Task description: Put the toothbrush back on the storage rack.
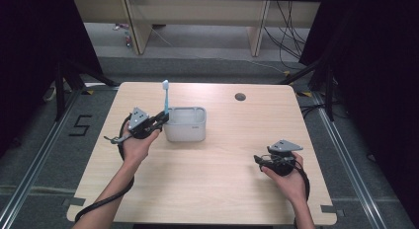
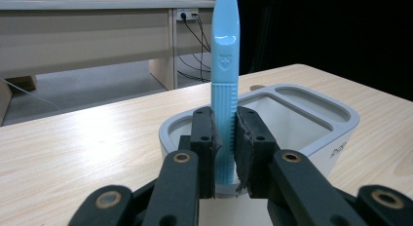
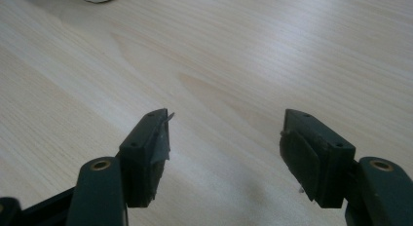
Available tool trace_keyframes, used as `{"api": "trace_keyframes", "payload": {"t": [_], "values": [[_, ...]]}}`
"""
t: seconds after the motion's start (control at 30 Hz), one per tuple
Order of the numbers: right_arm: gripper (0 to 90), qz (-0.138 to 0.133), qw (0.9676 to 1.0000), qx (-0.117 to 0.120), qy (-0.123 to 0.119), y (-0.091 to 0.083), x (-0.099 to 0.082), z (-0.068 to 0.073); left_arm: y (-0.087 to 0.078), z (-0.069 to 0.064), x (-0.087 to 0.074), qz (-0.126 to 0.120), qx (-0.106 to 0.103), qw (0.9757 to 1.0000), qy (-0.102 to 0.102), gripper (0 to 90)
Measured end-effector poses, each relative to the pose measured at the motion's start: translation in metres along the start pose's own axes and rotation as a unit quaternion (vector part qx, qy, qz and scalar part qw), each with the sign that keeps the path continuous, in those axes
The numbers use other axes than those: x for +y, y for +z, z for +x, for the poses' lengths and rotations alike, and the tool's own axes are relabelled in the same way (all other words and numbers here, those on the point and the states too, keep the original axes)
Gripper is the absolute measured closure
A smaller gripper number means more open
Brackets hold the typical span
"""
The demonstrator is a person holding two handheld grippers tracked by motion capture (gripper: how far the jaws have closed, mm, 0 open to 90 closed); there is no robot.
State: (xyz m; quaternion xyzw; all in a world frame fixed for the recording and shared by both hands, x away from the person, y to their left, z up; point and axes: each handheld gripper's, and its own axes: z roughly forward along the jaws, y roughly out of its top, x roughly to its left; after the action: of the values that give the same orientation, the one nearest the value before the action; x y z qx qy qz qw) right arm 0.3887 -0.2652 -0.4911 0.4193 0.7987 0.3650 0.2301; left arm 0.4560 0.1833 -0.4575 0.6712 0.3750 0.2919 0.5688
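My left gripper [image 1: 162,119] is shut on the handle of a light blue toothbrush [image 1: 166,96], which stands upright with its head at the top. In the left gripper view the pads [image 2: 204,148] squeeze the ribbed part of the toothbrush [image 2: 224,89] right at the near rim of the holder. A white holder [image 1: 185,124] with several compartments sits on the table just right of that gripper; its rim [image 2: 341,114] shows behind the brush. My right gripper [image 1: 260,160] rests low over the wood at the right, open, with bare table between its fingers [image 3: 146,153].
The light wood table [image 1: 217,189] has a round cable hole [image 1: 240,96] near its far edge. Black stand legs flank the table on the grey floor, and a wooden desk with hanging cables stands beyond.
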Motion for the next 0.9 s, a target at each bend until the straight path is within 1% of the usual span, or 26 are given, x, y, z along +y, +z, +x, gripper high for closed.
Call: {"api": "trace_keyframes", "payload": {"t": [0.23, 0.27, 0.3, 0.33, 0.4, 0.43, 0.6, 0.7, 0.73, 0.9], "values": [[35.8, 0.000, 1.0000, 0.000, -0.002, 0.0000, -0.0002, -0.0003, 0.0008, -0.0002, -0.0004, 0.008, 0.001, 1.0000, 0.002, 78.4], [35.8, 0.000, 1.0000, 0.000, 0.000, 0.0001, 0.0000, 0.0001, 0.0008, -0.0002, -0.0004, 0.008, 0.001, 1.0000, 0.002, 78.3], [35.8, 0.003, 1.0000, 0.002, 0.008, -0.0006, 0.0004, 0.0010, 0.0012, 0.0002, -0.0003, 0.011, 0.001, 0.9999, 0.003, 78.3], [35.8, 0.002, 1.0000, 0.002, 0.008, -0.0005, 0.0004, 0.0011, 0.0014, 0.0004, -0.0002, 0.013, 0.000, 0.9999, 0.004, 78.3], [35.8, 0.004, 1.0000, 0.002, 0.008, -0.0006, 0.0005, 0.0009, 0.0019, 0.0010, -0.0001, 0.016, 0.000, 0.9999, 0.007, 78.3], [35.8, 0.002, 1.0000, 0.001, 0.000, 0.0000, 0.0002, -0.0002, 0.0022, 0.0010, -0.0002, 0.017, 0.000, 0.9998, 0.007, 78.3], [35.8, 0.002, 1.0000, 0.001, -0.001, 0.0001, 0.0000, -0.0005, 0.0028, 0.0010, -0.0011, 0.024, 0.000, 0.9997, 0.008, 78.3], [35.8, -0.001, 1.0000, 0.000, 0.000, 0.0001, 0.0000, 0.0000, 0.0030, 0.0014, -0.0014, 0.027, 0.000, 0.9996, 0.009, 78.3], [35.8, 0.003, 1.0000, 0.002, 0.006, -0.0005, 0.0004, 0.0007, 0.0031, 0.0013, -0.0014, 0.027, -0.001, 0.9996, 0.009, 78.3], [35.8, 0.003, 1.0000, 0.002, 0.007, -0.0003, 0.0003, 0.0008, 0.0037, 0.0015, -0.0005, 0.029, -0.003, 0.9995, 0.011, 78.2]]}}
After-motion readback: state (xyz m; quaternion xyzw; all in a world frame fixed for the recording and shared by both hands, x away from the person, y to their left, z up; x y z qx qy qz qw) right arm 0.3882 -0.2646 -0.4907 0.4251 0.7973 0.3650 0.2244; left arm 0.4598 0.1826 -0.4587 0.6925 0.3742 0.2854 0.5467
